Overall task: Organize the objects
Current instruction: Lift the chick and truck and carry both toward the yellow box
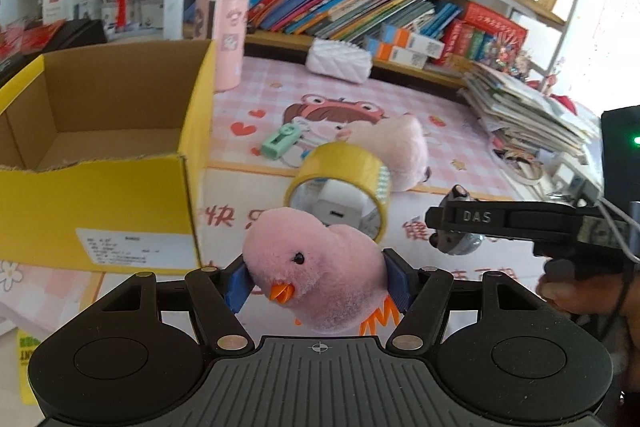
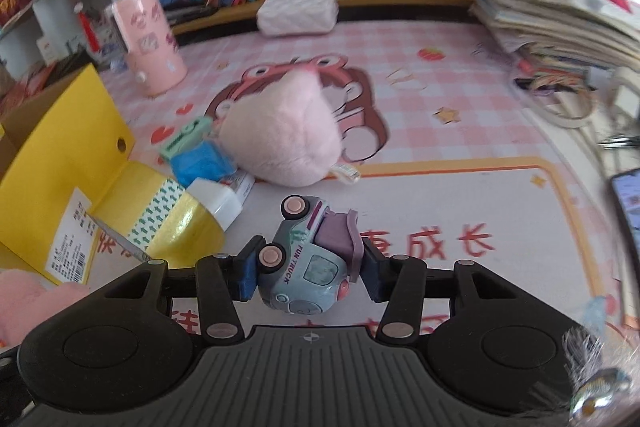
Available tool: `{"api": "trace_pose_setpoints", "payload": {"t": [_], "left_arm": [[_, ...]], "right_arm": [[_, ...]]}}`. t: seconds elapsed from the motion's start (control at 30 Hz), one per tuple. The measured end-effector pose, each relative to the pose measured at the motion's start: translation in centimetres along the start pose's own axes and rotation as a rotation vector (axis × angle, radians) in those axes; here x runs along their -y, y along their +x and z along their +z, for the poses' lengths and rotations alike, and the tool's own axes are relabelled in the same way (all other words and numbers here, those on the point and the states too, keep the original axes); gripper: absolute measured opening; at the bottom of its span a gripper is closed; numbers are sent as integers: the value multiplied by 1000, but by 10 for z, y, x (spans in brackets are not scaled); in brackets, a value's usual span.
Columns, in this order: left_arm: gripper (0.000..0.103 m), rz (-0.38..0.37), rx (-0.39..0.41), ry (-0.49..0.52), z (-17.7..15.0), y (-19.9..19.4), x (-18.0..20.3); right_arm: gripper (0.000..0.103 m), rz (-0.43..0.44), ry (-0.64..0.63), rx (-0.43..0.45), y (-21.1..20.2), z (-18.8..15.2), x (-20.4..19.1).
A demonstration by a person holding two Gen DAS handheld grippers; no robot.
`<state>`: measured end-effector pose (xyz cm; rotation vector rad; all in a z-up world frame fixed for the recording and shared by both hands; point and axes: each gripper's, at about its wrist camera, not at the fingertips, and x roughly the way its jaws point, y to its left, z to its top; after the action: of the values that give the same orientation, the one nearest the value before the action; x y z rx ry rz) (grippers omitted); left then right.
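Pink chick plush is clamped between left gripper jaws, right of yellow box | toy truck is pinched by right gripper jaws, right of box, above worktop | step judged: carrying | next: both to be released inside box.

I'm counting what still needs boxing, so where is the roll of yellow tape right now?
The yellow tape roll stands on edge on the pink mat, right of the yellow box, behind the pink chick held in the left gripper.
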<state>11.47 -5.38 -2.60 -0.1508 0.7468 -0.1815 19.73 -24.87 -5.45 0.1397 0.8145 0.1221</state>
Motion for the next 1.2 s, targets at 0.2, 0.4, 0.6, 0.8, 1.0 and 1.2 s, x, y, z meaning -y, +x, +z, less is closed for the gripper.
{"api": "trace_pose_setpoints", "payload": {"t": [0.2,0.4,0.6,0.8,1.0,1.2], "left_arm": [[66,-59,45,15,4,-14,-6],[66,-85,73,14,-2,-36,-29],[66,-64,76,-29,-15,-67,-72],[66,-15,59,-107,-35,-97,-123],[66,19,48,-143,-53,-124,-158],[66,33,43,-137,-70,-148,-183]], "right_arm": [[47,-8,-19,49,-42,-14,-12],[47,-11,-82,92,-72,-32,-46],[47,-7,-98,83,-89,-56,-87],[47,25,-139,71,-106,-81,-135],[47,56,-161,56,-117,-106,-175],[47,91,-179,38,-126,-133,-211]]}}
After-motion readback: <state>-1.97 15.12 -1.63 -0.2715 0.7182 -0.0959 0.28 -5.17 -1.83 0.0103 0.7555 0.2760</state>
